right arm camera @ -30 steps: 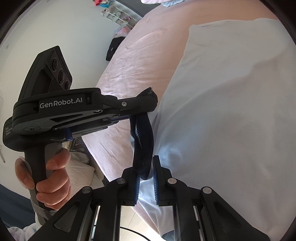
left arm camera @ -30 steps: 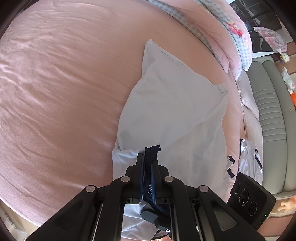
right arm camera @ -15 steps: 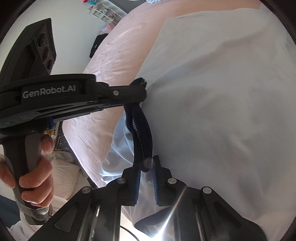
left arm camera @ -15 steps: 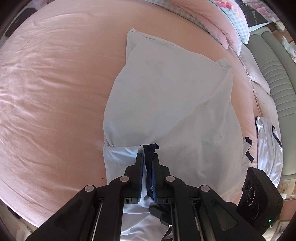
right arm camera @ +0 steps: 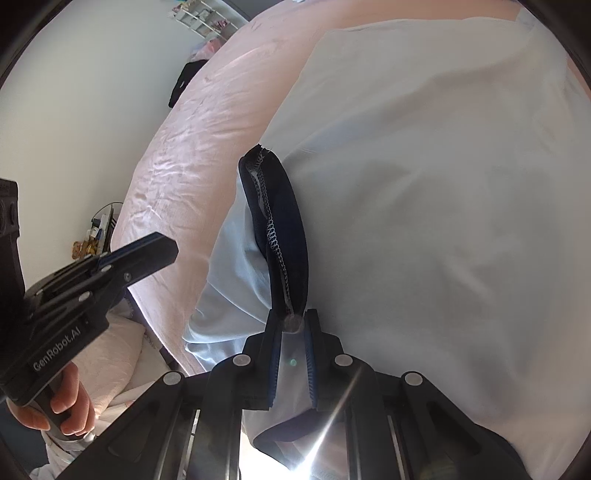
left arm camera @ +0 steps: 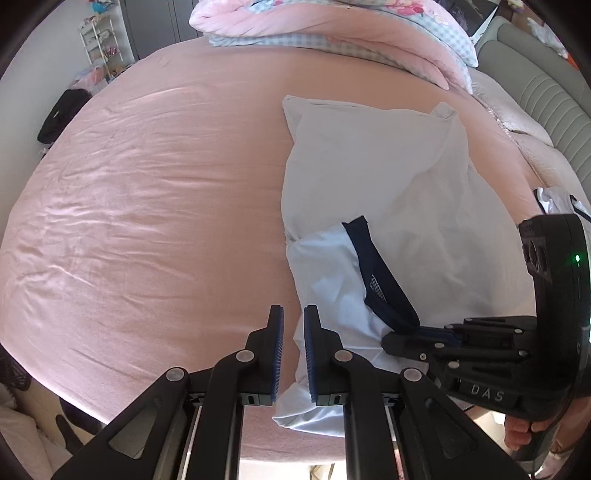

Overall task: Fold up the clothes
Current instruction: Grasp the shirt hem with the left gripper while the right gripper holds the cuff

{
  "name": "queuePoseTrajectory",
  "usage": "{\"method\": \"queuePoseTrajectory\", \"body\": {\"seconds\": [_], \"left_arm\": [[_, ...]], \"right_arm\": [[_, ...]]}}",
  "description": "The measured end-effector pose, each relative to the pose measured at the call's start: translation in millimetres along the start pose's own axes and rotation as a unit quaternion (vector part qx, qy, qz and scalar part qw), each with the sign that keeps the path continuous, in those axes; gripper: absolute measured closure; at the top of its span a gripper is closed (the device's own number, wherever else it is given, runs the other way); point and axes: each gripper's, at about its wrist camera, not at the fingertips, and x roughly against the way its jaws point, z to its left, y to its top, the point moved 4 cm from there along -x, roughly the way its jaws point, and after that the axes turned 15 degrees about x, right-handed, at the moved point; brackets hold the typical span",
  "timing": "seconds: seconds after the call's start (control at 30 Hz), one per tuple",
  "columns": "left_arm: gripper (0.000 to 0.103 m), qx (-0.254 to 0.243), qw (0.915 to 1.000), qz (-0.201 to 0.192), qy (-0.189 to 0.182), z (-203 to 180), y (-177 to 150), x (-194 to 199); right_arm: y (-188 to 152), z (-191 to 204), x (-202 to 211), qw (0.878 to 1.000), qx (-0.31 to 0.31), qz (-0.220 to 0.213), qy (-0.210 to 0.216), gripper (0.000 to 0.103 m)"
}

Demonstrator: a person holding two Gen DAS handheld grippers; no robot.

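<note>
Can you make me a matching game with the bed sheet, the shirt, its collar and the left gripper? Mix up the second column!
Things:
1. bed sheet
2. shirt
3. collar
4. left gripper

Colour or state:
A. dark blue
B. pink
C. holds nothing
D. white

Pairs: 1-B, 2-D, 3-A, 4-C

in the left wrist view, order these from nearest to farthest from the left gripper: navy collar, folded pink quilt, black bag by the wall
From the left gripper:
1. navy collar, just right, on the white shirt.
2. black bag, far left, off the bed.
3. folded pink quilt, top, across the bed.
</note>
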Motion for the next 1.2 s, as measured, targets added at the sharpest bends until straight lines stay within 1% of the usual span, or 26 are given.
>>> {"method": "queuePoseTrajectory", "body": {"seconds": [0.07,0.17,0.23,0.37,0.53,0.67,0.73,0.83,0.97,1.0,1.03,1.07,1.1,1.13,1.2], "left_arm": [[0.093,0.010,0.9998,-0.001,-0.016,4.2,-8.9,-2.0],[0.093,0.022,0.9994,0.005,-0.028,6.4,-28.3,-3.9],[0.093,0.015,0.9995,0.006,-0.028,5.2,-38.5,-4.2],[0.093,-0.012,0.9998,-0.006,-0.015,1.4,-54.0,-6.7],[0.093,-0.045,0.9989,-0.014,-0.006,-3.4,-69.2,-3.2],[0.093,-0.062,0.9978,-0.023,-0.013,-6.0,-74.0,1.1],[0.093,-0.081,0.9961,-0.034,-0.005,-9.0,-78.7,4.4],[0.093,-0.107,0.9924,-0.056,0.024,-12.0,-85.5,5.6],[0.091,-0.135,0.9868,-0.074,0.049,-18.9,-90.9,3.9],[0.084,-0.142,0.9852,-0.079,0.054,-20.9,-92.1,3.2],[0.068,-0.149,0.9838,-0.081,0.058,-23.2,-92.2,1.7],[0.056,-0.153,0.9827,-0.086,0.058,-25.1,-92.6,1.4],[0.033,-0.158,0.9816,-0.090,0.059,-26.9,-93.1,1.2],[0.024,-0.162,0.9805,-0.094,0.060,-28.7,-93.6,1.0],[0.024,-0.170,0.9784,-0.102,0.059,-32.5,-94.4,1.2]], "right_arm": [[0.4,1.8,-2.6,1.000,0.002,-0.001,0.000,0.093],[1.2,5.3,-4.5,1.000,0.005,-0.001,-0.003,0.093],[0.7,6.0,-4.8,1.000,0.008,0.000,-0.005,0.093],[1.8,7.3,-6.7,1.000,0.011,0.001,-0.005,0.093],[-6.8,2.3,0.3,1.000,0.005,-0.003,0.000,0.093],[-9.7,2.2,4.1,1.000,0.001,-0.008,0.004,0.092],[-10.8,1.7,5.8,1.000,-0.007,-0.013,0.011,0.092],[-12.1,-0.4,7.3,0.999,-0.028,-0.016,0.027,0.092],[-12.7,1.5,9.1,0.999,-0.034,-0.016,0.031,0.091],[-12.7,2.6,9.0,0.999,-0.035,-0.016,0.032,0.091],[-12.4,3.8,8.4,0.998,-0.039,-0.016,0.038,0.085],[-11.9,5.4,8.1,0.998,-0.042,-0.019,0.046,0.075],[-11.4,7.1,7.6,0.997,-0.045,-0.022,0.055,0.069],[-10.5,9.2,6.5,0.997,-0.047,-0.024,0.064,0.064],[-8.5,11.8,3.0,0.996,-0.047,-0.025,0.072,0.064]]}}
